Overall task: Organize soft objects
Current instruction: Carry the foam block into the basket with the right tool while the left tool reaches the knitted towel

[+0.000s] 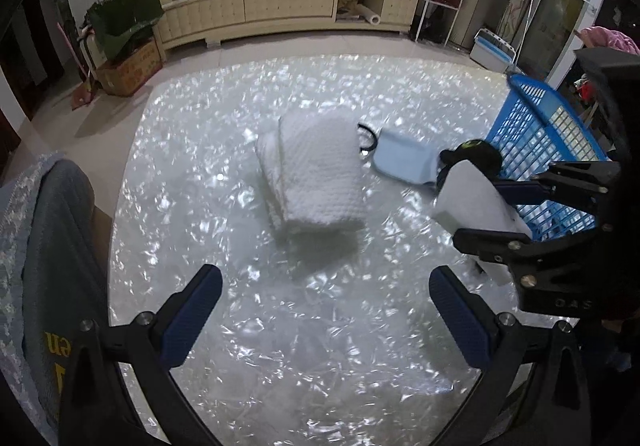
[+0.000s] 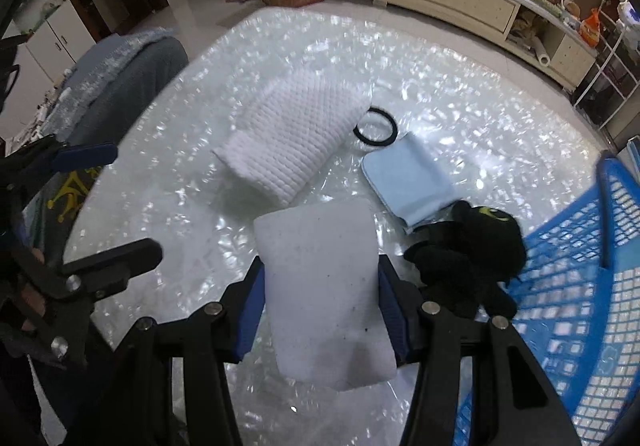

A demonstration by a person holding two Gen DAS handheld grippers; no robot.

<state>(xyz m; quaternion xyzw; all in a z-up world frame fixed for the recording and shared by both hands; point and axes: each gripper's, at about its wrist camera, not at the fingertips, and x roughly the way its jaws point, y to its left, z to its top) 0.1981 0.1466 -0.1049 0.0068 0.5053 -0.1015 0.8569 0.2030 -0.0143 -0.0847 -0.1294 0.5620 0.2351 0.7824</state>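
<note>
the right gripper [image 2: 320, 310] pointed steeply down over the shiny white table [image 2: 460, 117], its blue pads pressed against both sides of a white sponge block [image 2: 320, 286]. the left gripper [image 1: 326, 320] hung beside it, jaws wide apart with nothing between them. a white knitted mitt [image 2: 292, 137], black hair tie [image 2: 375, 126], light blue cloth [image 2: 412, 175] and black plush toy [image 2: 476, 246] lay mid-table; bare surface lay below the left gripper. a blue basket [image 2: 580, 286] stood at the table's right edge, touching the toy.

Soft matt things on a glossy counter

The counter [image 2: 460, 93] shines like pearly shell; the white sponge block [image 2: 320, 286] is matt and porous, the white mitt [image 2: 292, 137] nubbly knit, the blue cloth [image 2: 412, 173] smooth, the basket [image 2: 580, 286] glossy plastic lattice.
</note>
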